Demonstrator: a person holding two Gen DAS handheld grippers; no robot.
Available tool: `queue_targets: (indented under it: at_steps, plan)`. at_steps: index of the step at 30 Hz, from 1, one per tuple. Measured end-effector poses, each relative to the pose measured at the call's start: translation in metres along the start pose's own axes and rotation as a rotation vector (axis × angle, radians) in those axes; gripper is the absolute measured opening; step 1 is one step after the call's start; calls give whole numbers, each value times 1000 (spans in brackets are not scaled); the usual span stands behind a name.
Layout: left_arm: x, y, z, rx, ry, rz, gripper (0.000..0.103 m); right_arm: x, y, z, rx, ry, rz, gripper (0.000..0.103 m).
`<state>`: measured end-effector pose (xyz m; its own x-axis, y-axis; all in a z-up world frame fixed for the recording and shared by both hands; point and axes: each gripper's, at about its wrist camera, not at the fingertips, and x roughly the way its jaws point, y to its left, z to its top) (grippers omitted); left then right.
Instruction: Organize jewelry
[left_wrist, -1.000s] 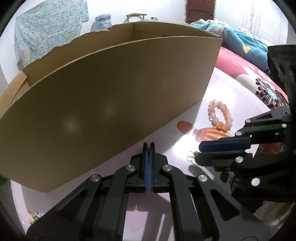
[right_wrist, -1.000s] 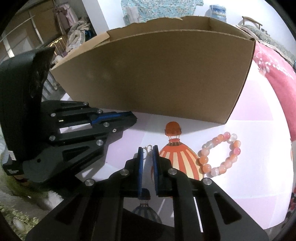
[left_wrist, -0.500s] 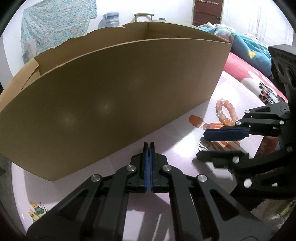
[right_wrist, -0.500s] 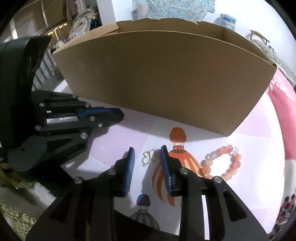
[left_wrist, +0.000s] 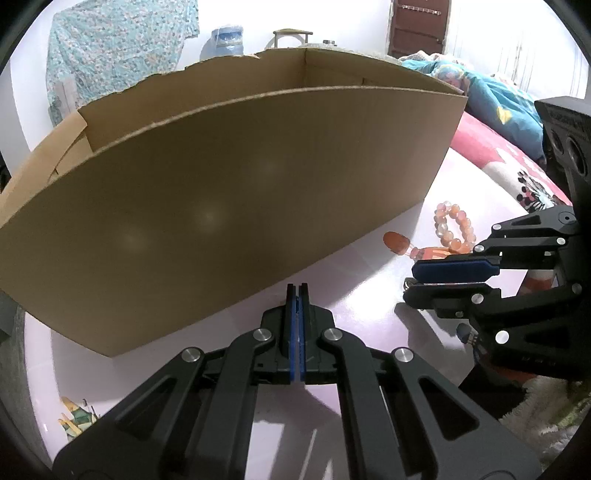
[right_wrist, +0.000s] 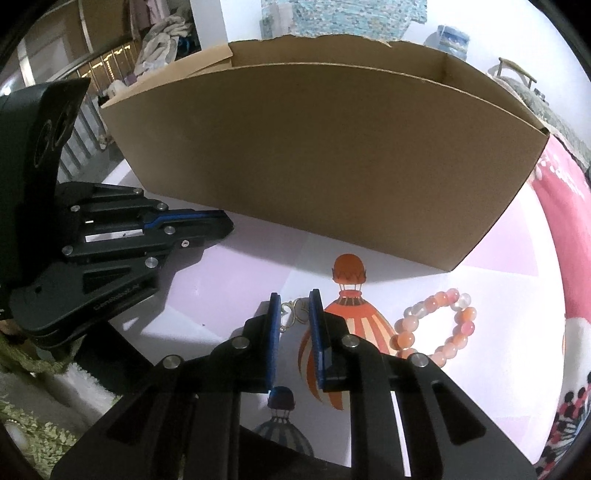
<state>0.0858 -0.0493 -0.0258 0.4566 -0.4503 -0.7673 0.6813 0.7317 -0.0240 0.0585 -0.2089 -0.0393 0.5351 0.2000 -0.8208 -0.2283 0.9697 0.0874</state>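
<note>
Since the earlier frame, the right gripper's (right_wrist: 293, 308) jaws have been closing around a small gold ornament (right_wrist: 291, 310), which lies between them on the patterned bedspread (right_wrist: 229, 280); contact cannot be made out. A pink bead bracelet (right_wrist: 436, 328) lies just beside. The left gripper's (left_wrist: 297, 295) jaws are seen fully closed and empty before the cardboard box (left_wrist: 221, 206).

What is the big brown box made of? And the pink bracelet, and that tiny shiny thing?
The box looks like plain cardboard: matt brown, with a thin, torn top edge. The bracelet is round, glossy pink and orange beads, some see-through, so glass, stone or plastic; I cannot tell which. The tiny charm looks like thin gold-coloured metal wire, bent into loops and shiny.
</note>
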Motion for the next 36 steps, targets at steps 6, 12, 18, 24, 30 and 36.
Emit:
queue_targets:
  at_steps: [6, 12, 18, 24, 30, 36]
  plan:
    - [-17, 1, 0, 9, -24, 9, 0, -15, -1, -1, -7, -32, 3, 15]
    - [-53, 2, 5, 9, -77, 9, 0, -46, -3, 3, -8, -99, 29, 15]
    - [-105, 5, 32, 22, -196, -24, 0, -89, 0, 23, -28, -206, 78, 15]
    - [-128, 20, 66, 9, -289, -18, 0, -115, -4, 66, -58, -315, 117, 15]
    - [-82, 61, 91, -136, -172, -27, 0, -76, -30, 113, 31, -209, 221, 16]
    - [-31, 87, 90, -256, 3, -100, 0, -7, -56, 148, 157, 21, 300, 16]
